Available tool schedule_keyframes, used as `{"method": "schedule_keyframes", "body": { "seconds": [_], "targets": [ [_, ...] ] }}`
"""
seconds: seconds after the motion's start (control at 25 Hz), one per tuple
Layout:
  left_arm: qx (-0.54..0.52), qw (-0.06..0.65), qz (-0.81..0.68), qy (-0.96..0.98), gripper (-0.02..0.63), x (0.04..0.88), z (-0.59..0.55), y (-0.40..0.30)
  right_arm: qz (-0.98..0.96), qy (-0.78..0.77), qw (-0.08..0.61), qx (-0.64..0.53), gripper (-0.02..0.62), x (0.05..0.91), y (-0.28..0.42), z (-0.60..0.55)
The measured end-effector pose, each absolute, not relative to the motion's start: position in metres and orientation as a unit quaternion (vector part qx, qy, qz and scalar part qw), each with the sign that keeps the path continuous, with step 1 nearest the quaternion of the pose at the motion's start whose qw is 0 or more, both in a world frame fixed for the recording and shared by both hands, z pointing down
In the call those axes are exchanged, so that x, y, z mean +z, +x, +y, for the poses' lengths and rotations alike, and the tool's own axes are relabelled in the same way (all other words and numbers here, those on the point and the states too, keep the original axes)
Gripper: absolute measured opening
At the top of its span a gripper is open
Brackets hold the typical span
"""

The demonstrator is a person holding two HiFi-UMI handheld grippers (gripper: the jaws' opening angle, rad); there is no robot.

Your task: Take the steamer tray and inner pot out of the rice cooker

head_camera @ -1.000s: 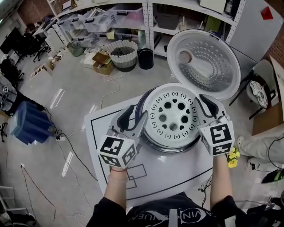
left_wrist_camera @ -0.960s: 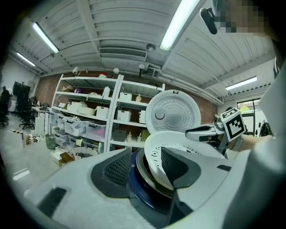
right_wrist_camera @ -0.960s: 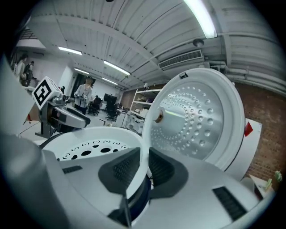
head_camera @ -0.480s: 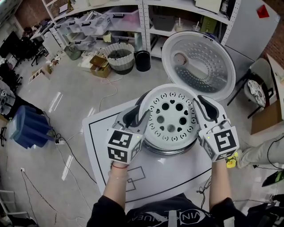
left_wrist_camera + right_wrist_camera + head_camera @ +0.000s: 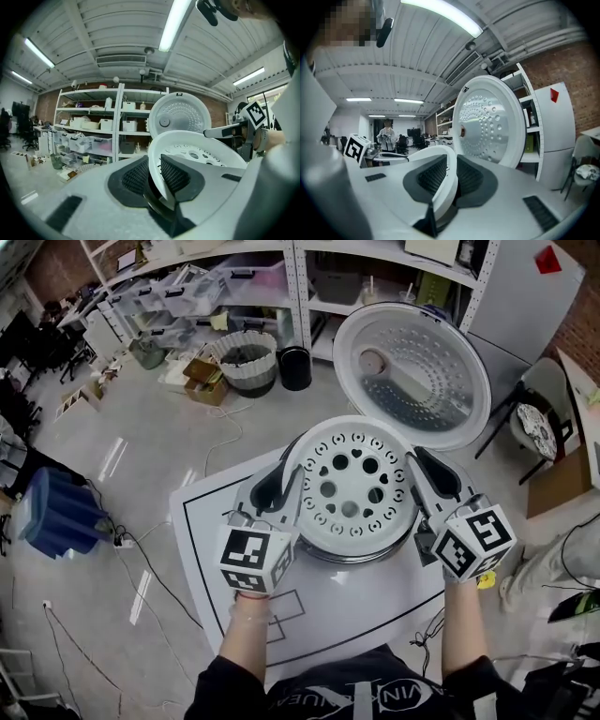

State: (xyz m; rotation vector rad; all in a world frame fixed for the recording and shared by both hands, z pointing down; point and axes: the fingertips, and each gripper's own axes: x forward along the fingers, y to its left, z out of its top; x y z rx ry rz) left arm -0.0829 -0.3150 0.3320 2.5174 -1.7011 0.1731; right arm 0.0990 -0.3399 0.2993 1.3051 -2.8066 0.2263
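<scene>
The white perforated steamer tray [image 5: 354, 486] sits in the mouth of the open rice cooker [image 5: 323, 551], whose round lid [image 5: 412, 376] stands up behind it. My left gripper [image 5: 284, 484] is at the tray's left rim. Its jaws are closing with the rim [image 5: 154, 161] between the ribbed pads [image 5: 136, 177], which touch it on both sides. My right gripper [image 5: 427, 472] is shut on the right rim [image 5: 443, 161]. The inner pot is hidden under the tray.
The cooker stands on a white mat with black lines [image 5: 309, 615]. On the floor beyond are a blue crate [image 5: 56, 512], cables, a ribbed basket [image 5: 246, 360] and boxes. Shelving [image 5: 281, 277] runs along the back. A person stands far off in the right gripper view.
The left jaws have narrowed onto the tray's left rim. The right gripper's marker cube has rolled and shifted slightly right. The tray looks slightly raised and nearer the lid.
</scene>
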Motion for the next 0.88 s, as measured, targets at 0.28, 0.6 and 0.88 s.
{"method": "schedule_keyframes", "body": {
  "seconds": [0.28,0.6,0.88],
  "targets": [
    [0.048,0.037,-0.566,0.822,0.080,0.330,-0.315,-0.069,-0.903,0.411,0.024,0.125,0.061,0.321,0.122,-0.330],
    [-0.002,0.036,-0.582,0.813,0.063,0.314,-0.303,-0.078,-0.900,0.421,-0.017,0.115,0.051,0.303,0.118,-0.320],
    [-0.033,0.024,-0.596,0.802,0.057,0.289,-0.287,-0.091,-0.907,0.408,-0.034,0.093,0.046,0.277,0.106,-0.310]
  ]
}}
